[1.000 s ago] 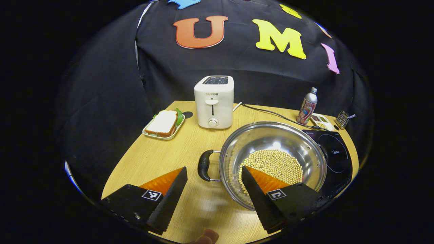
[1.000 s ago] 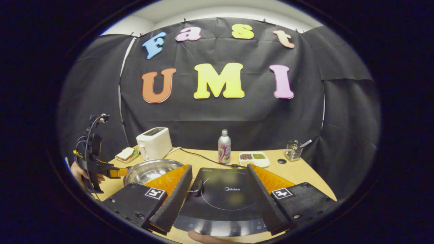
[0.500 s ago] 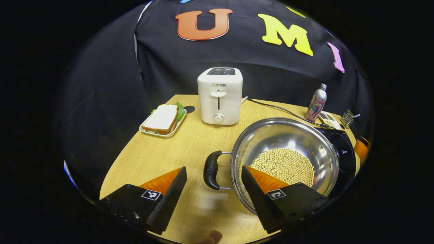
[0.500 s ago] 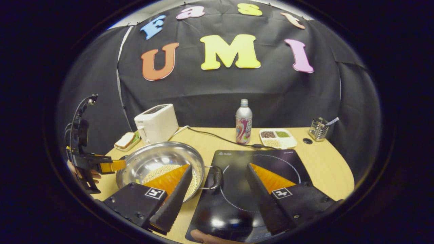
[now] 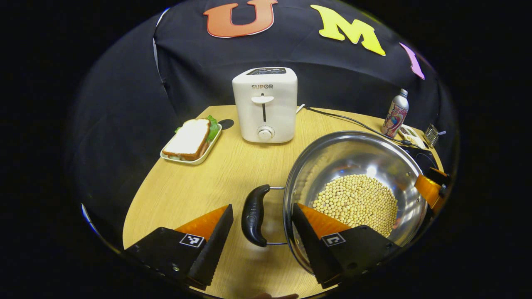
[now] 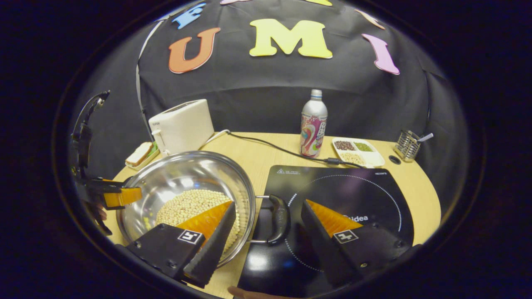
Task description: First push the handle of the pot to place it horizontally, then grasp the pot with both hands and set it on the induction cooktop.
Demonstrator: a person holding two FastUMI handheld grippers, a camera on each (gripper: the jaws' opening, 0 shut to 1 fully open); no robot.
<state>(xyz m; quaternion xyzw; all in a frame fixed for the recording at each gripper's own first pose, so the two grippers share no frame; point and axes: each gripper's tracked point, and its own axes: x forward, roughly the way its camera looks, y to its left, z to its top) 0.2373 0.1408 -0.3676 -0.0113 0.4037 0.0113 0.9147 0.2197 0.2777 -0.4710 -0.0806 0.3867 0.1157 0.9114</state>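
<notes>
While the pot [image 5: 353, 187] sits on the table [image 5: 195, 182] with a bed of soybeans [image 5: 355, 201] in it, each of its two black handles lies between the spread fingers of a hand-held gripper. The left hand-held gripper [image 5: 262, 220] stands with its jaws apart around the left handle [image 5: 253, 215], neither finger visibly pressing on it; its right finger overlaps the pot's rim. In the right gripper view, the right hand-held gripper [image 6: 268, 222] is likewise open around the right handle [image 6: 279, 219], which hangs over the edge of the one induction cooktop [image 6: 345, 195]. The pot itself rests just beside the cooktop, not on it. Behind stand one white toaster [image 5: 265, 106], one tray holding a sandwich [image 5: 189, 139], one metal bottle [image 6: 314, 123], one divided dish of grains [image 6: 358, 150] and one wire holder [image 6: 407, 144]. A black cable [image 6: 274, 148] runs across the table behind the cooktop. The left hand-held gripper also shows at the left edge of the right gripper view.
</notes>
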